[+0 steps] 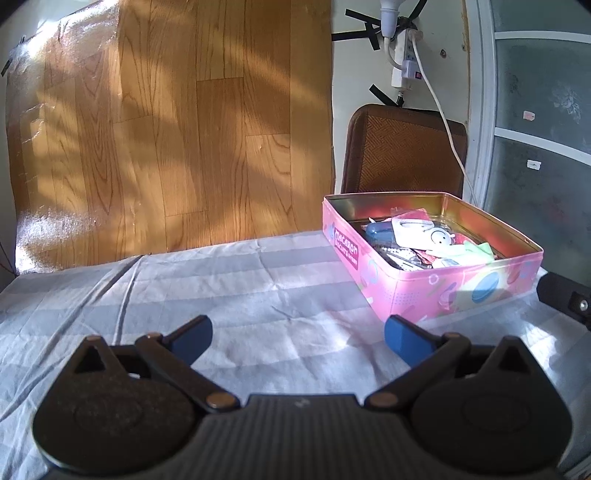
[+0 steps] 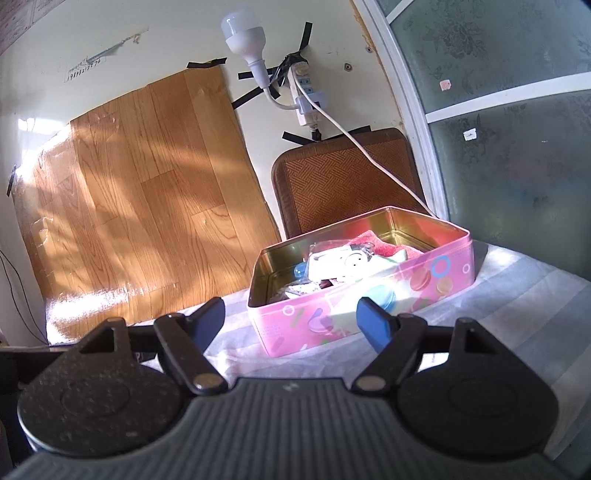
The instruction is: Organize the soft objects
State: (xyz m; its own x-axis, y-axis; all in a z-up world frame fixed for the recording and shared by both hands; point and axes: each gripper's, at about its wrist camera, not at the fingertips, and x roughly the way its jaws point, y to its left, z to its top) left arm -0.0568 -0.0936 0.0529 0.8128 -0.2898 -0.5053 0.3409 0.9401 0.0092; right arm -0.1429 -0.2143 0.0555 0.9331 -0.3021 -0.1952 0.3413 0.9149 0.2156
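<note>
1. Right gripper: jaws spread wide, nothing between them.
2. Left gripper: likewise wide, empty.
3. Pink tin sits just ahead of the right gripper, the nearer one; soft items lie inside the tin.
4. Tin's long axis runs crosswise to the right gripper.

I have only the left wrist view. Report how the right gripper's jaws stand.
Observer: The right gripper has its jaws open, with nothing between them.
Operator: Say what it faces.
Observer: It faces the macaron-printed long wall of the pink tin and stops short of it.
Operator: My view cuts the lamp off at the top. Describe it.
Observer: A white bulb sits on a bent white neck, plugged into the power strip taped to the wall.
</note>
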